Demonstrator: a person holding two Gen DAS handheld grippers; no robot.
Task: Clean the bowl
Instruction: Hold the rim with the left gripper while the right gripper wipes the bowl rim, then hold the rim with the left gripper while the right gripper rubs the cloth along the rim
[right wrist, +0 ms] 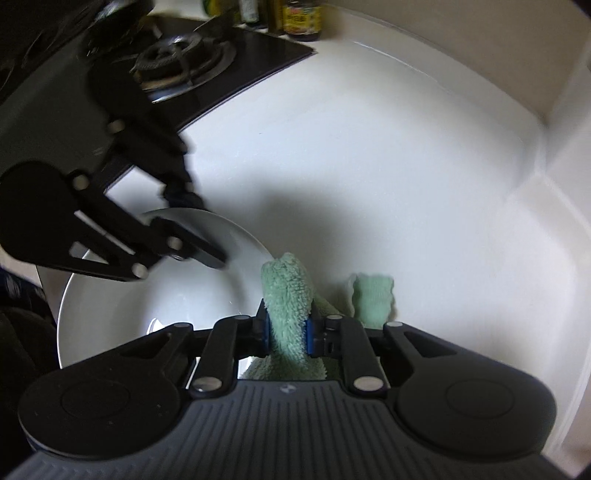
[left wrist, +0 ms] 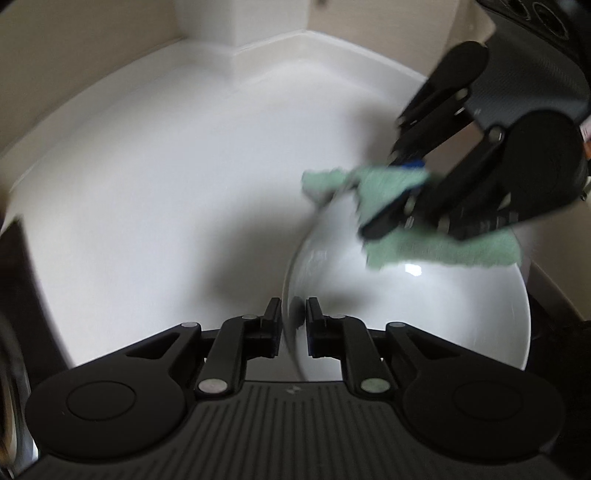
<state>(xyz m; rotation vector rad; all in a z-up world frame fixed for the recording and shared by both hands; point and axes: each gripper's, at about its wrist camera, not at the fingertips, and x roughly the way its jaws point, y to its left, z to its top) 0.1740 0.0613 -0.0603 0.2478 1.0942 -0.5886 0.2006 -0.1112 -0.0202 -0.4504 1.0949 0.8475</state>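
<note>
White counter (left wrist: 147, 192) carries all; stove (right wrist: 184, 62) at far side (not in use). White bowl (left wrist: 424, 314) stands on counter, tilted, so inside wall faces cloth. Left gripper (left wrist: 293, 317) has narrow jaws astride bowl rim, seems to pinch it, likely to steady bowl against wiping. Right gripper (right wrist: 288, 332) is clamped on green cloth (right wrist: 288, 302), cloth draped over far rim for wiping edge.

The white worktop (left wrist: 155, 192) lies bare toward its back corner, open for passing. Along its left edge the gas hob (right wrist: 184, 62) and the bottles (right wrist: 295, 18) behind it block the way. The bowl (right wrist: 122, 306) fills the near edge.
</note>
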